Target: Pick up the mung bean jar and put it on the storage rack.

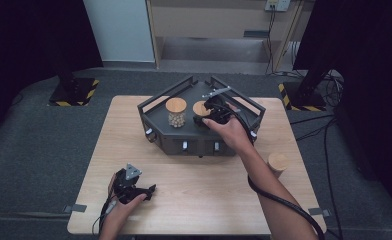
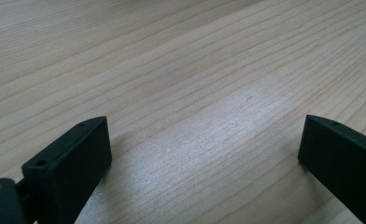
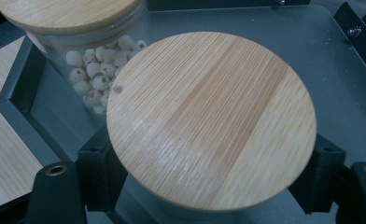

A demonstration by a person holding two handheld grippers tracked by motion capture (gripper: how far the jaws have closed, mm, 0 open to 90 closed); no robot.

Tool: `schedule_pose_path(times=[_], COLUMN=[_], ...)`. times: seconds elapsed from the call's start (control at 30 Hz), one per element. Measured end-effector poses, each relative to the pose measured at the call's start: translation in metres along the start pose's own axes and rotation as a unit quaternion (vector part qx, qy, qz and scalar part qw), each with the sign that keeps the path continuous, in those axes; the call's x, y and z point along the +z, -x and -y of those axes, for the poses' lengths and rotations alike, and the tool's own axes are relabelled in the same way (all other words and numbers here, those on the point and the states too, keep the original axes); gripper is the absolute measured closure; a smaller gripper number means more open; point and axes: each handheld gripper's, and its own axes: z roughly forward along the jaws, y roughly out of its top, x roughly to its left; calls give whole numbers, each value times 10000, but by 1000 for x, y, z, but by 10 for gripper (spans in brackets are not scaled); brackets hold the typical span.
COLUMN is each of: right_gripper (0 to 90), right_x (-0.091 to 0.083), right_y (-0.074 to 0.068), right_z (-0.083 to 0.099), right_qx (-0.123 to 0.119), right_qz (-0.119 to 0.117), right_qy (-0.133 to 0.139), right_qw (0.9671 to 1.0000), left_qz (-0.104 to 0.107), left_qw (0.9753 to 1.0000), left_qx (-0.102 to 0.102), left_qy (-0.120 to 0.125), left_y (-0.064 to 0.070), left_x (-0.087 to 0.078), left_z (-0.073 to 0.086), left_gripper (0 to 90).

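My right tool (image 1: 207, 111) grips a jar (image 3: 211, 119) in the tray (image 1: 156, 117); my left tool (image 1: 143, 192) rests open near the bench's front-left corner, one jar (image 1: 277, 163) left.

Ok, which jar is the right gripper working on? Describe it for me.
Find the dark tray at the table's far edge. Two bamboo-lidded jars stand in it; yours is the right-hand jar, between the right gripper jaws. Its neighbour shows pale beads.
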Motion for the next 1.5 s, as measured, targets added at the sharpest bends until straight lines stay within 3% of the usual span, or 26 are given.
schedule_pose_path(times=[0.43,0.67,0.9,1.5], right_gripper=[255,127,53,39], right_x=[0,-6,-14,-40], right_y=[-1,1,-4,3], right_z=[10,15,20,33], right_qx=[-38,-69,-256,-274], right_qz=[-5,-107,43,-61], right_qy=[181,390,392,481], right_qw=[9998,9992,9989,9984], left_qz=[2,2,1,-2], left_qw=[10000,10000,10000,10000], left_qx=[-1,-1,0,-1], left_qy=[1,-1,-2,-2], left_y=[0,0,0,0], left_x=[0,0,0,0], left_z=[0,0,0,0], left_gripper=[13,13,12,11])
